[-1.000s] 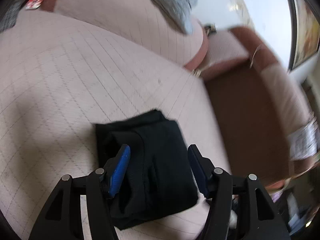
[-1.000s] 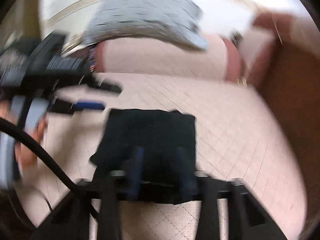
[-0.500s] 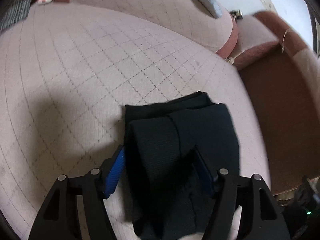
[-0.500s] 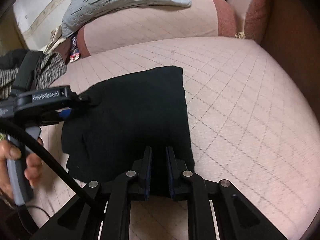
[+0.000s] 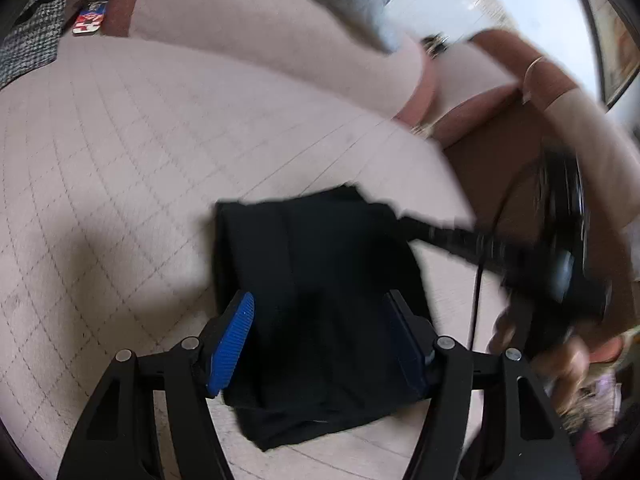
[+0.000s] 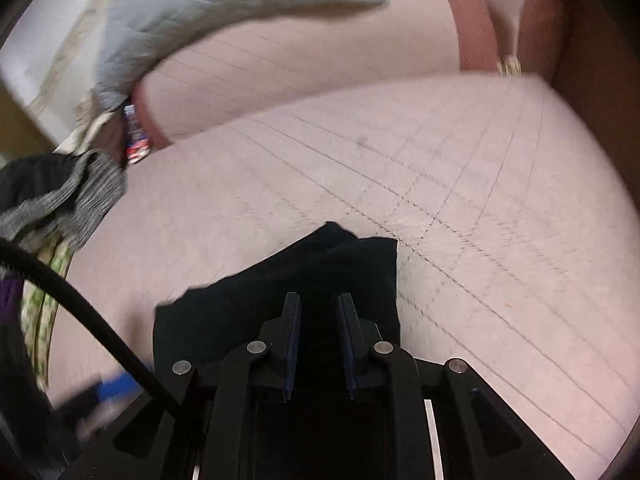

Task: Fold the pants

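Left wrist view shows the pants (image 5: pixel 320 312), black, already folded into a compact packet that lies flat on the pink quilted couch seat (image 5: pixel 140 168). The left gripper (image 5: pixel 320 344) straddles the packet's near part, its blue fingers (image 5: pixel 232 344) standing wide on either side of the cloth and not pressing it, so nothing is held there. The right gripper (image 5: pixel 404 220) comes in blurred from the right, its tip at the packet's far right corner. In the right wrist view that gripper (image 6: pixel 318 340) sits over the pants (image 6: pixel 280 296), fingers narrow with a small gap between them; its jaws have just been opening a little, and dark cloth shows in and under the gap, but I cannot tell whether any of it is pinched. A grey quilted cover (image 6: pixel 200 12) drapes the couch back, and a heap of other clothes (image 6: pixel 60 204) lies at the left end of the seat, well apart from the pants.

By my reading the folds are largely made and this is the finishing step: squaring or pressing the packet. The next move calls for easing off the corner without dragging the top layer, and for the wide fingers to keep clear of the edges so that the stack stays aligned.
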`<state>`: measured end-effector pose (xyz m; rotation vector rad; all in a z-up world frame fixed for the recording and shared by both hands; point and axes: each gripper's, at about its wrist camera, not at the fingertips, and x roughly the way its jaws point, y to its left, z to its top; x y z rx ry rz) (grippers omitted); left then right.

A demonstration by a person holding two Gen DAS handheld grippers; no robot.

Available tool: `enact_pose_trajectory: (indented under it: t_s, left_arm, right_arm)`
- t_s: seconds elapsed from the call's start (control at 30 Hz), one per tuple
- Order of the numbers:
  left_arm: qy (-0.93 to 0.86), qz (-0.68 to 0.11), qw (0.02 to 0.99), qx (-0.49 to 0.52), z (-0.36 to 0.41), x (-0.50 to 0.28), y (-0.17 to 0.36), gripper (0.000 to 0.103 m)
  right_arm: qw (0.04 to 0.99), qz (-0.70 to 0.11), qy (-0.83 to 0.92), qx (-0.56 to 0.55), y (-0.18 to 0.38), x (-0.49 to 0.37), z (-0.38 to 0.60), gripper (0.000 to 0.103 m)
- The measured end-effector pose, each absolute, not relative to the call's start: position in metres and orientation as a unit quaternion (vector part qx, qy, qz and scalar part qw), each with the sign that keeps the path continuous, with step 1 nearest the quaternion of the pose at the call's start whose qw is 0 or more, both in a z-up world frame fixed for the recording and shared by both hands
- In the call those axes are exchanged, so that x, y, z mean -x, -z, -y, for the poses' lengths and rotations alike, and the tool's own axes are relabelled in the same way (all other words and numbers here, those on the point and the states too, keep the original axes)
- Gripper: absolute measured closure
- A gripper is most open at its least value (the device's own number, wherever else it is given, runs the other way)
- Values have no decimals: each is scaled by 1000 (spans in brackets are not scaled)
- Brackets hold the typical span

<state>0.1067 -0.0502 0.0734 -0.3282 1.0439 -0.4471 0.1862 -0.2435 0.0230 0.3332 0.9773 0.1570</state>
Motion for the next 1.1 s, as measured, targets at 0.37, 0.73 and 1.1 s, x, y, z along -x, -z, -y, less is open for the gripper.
enact_pose_trajectory:
  t_s: [0.37, 0.73, 1.1]
  left_arm:
    - [198, -498, 818, 208, 5, -97, -61, 37]
    - [133, -490, 842, 182, -5, -41, -67, 37]
    - [91, -444, 891, -6, 45, 20, -94, 33]
  right_arm:
    - [866, -436, -86, -232, -15, -151, 279, 52]
    - [855, -406, -36, -320, 23, 3, 330, 50]
    - [894, -391, -26, -216, 15, 52, 266, 50]
